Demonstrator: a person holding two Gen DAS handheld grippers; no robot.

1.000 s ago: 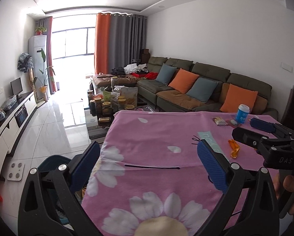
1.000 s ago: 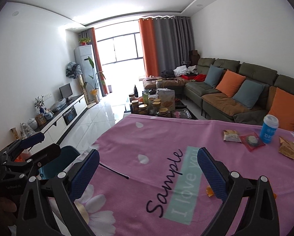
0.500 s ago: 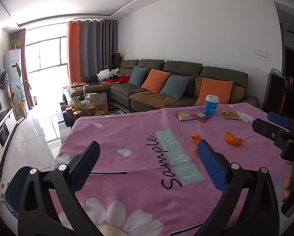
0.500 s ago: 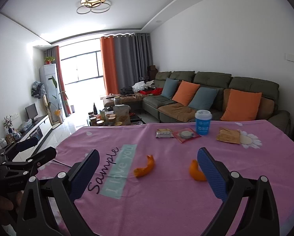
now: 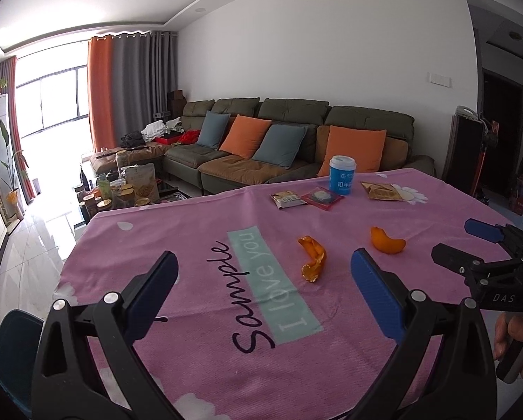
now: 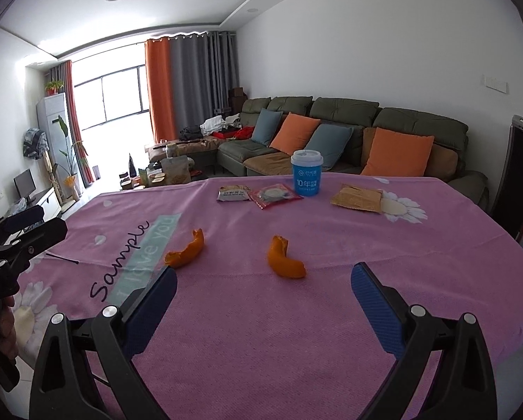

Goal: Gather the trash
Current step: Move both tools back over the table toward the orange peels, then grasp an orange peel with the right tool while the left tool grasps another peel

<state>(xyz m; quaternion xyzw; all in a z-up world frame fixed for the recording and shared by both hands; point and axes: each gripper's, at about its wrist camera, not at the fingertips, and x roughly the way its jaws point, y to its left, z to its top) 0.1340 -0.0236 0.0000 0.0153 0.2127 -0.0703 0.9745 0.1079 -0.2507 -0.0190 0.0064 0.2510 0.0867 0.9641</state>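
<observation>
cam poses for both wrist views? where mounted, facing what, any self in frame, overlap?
Left wrist: on the left gripper, facing across the pink tablecloth toward the sofa; its own open fingers, the right gripper and a hand show.
Right wrist: on the right gripper, same heading, further right; its open fingers and the left gripper show.
Shared: both orange peels, blue cup, three wrappers.

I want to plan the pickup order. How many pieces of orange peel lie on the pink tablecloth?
2. One curled orange peel piece lies beside the teal "I love you" strip; the other orange peel piece lies to its right, mid-cloth. Both are in full view and apart; none seems hidden.
</observation>
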